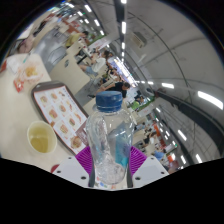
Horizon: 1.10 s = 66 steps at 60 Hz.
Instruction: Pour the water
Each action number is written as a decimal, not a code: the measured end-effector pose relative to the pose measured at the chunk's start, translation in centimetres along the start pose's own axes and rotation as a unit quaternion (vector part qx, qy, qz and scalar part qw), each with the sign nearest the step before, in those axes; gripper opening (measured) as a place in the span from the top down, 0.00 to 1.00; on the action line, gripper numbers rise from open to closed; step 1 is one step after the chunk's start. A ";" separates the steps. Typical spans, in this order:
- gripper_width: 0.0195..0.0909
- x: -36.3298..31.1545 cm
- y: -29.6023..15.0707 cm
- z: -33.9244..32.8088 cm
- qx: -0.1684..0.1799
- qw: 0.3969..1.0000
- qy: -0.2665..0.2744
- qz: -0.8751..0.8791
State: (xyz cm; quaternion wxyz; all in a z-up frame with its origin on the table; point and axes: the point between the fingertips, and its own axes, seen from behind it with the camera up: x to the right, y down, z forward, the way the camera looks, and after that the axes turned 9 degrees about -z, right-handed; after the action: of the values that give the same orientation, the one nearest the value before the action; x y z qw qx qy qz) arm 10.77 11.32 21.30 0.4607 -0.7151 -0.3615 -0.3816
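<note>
No legible text, brand, number or sign found. The menu card, at ten o'clock from the water bottle, carries printed pictures, its lettering too small to read. The bottle shows no readable label.

Pale table, ceiling strip lights, busy hall

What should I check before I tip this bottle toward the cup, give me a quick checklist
1. Bottle held between the jaws, purple pads at both sides: ok.
2. Blue cap off: not ok, it is on.
3. Water in the bottle: cannot tell, it is clear.
4. Cup upright on the table: ok.
5. Cup in line with the bottle: not ok, it stands off to one side, beside the menu card.
</note>
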 end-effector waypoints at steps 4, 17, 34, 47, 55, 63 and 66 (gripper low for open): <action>0.68 0.1 0.4 -0.2 0.008 0.992 -0.028 0.124; 0.68 -4.6 2.8 0.5 0.019 0.926 -0.109 0.361; 0.68 -12.6 6.5 2.5 -0.005 0.874 -0.155 0.461; 0.62 -13.8 7.1 1.9 0.015 0.884 -0.133 0.447; 0.51 -13.8 7.3 1.9 0.003 0.878 -0.134 0.459; 0.24 -15.2 8.4 1.0 -0.056 0.893 -0.160 0.417; 0.07 -15.1 8.3 -0.1 -0.066 0.892 -0.167 0.416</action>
State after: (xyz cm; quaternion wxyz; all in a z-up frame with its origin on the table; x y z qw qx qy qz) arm 11.17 6.12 4.84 0.4618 -0.8821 -0.0766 -0.0532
